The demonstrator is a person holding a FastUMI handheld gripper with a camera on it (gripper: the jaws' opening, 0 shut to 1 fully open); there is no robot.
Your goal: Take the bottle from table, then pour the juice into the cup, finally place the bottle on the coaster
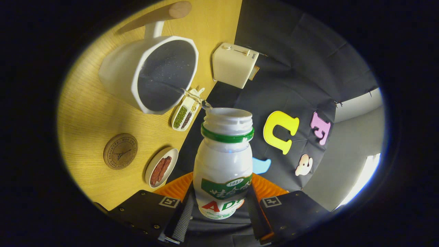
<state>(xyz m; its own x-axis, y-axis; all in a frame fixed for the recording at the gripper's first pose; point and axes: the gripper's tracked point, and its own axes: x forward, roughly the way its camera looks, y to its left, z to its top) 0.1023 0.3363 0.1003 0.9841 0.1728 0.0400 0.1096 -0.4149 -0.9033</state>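
My gripper [221, 206] is shut on a white plastic bottle [223, 161] with a green neck ring and an open mouth, one finger pressing on each side of its base. The whole view is rolled, so the bottle is tipped over. A thin stream of liquid [192, 96] runs from its mouth into the big white cup [151, 73], which has a dark speckled inside and a wooden handle and stands on the wooden table [92, 116] beyond the fingers. A round wooden coaster [120, 151] lies on the table nearer the fingers than the cup.
A narrow white dish of green and dark beans [185, 111] lies between the cup and the bottle's mouth. An oval white dish with reddish strips [161, 167] sits by the coaster. A cream toaster [235, 64] stands at the table's edge against the black cloth wall.
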